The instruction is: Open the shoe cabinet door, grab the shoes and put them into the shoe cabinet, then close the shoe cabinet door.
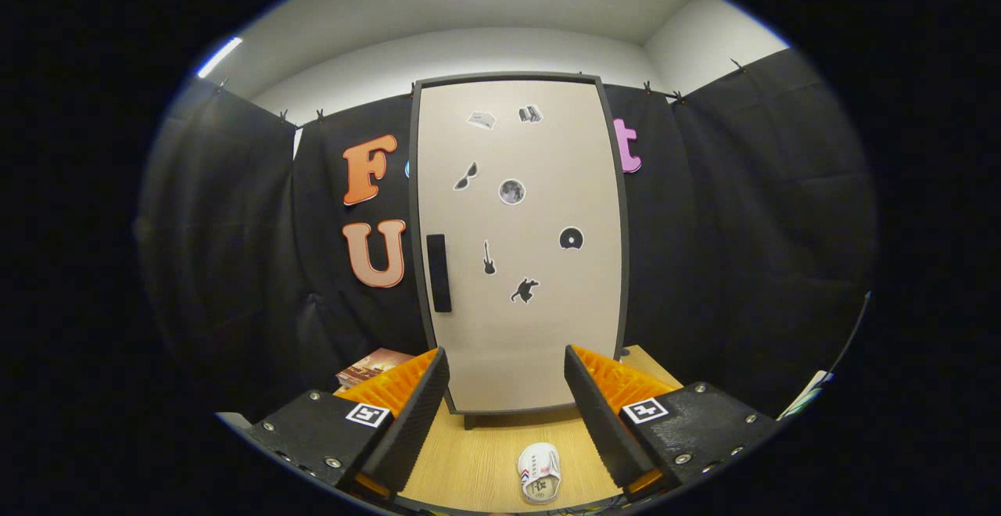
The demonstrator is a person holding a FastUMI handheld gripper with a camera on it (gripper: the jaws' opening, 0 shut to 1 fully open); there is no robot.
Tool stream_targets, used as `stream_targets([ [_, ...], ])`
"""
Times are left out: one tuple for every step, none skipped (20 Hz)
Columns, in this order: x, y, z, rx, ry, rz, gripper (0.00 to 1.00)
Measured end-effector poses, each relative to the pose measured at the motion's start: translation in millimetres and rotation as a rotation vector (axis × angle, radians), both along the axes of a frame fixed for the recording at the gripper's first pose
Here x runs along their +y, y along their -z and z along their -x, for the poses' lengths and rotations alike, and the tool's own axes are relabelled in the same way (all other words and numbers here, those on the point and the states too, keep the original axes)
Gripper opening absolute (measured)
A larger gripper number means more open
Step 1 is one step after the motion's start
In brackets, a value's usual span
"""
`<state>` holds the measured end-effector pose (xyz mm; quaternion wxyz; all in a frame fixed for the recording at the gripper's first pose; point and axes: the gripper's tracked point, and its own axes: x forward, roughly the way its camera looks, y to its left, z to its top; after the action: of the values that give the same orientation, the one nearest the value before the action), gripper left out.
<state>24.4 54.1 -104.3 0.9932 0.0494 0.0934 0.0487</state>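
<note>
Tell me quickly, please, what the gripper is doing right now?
Gripper: open, holding nothing; the shoe lies on the table between its fingers, untouched.

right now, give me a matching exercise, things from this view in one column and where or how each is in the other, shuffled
Things:
1. shoe cabinet door
2. door handle
3. shoe
4. gripper

Places or states:
A. on the wooden table between the fingers
B. dark vertical bar at the door's left edge
C. shut, stickers on its front
D. fingers apart, holding nothing

Pairs: 1-C, 2-B, 3-A, 4-D
</note>
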Motion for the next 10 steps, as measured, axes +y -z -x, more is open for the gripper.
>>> stream_targets([
  [1,6,0,0.008,0.004,0.007,0.93],
  [2,8,-1,0.007,0.006,0.011,0.93],
  [5,9,-1,0.005,0.005,0.014,0.93],
  [7,10,-2,0.009,0.000,0.015,0.93],
  [12,13,-4,0.014,-0.011,0.015,0.93],
  [15,14,-6,0.018,-0.020,0.017,0.93],
  [17,16,-9,0.019,-0.025,0.021,0.93],
  [19,17,-12,0.017,-0.034,0.028,0.93],
  [21,21,-16,0.018,-0.044,0.036,0.93],
  [23,26,-19,0.021,-0.055,0.038,0.93],
])
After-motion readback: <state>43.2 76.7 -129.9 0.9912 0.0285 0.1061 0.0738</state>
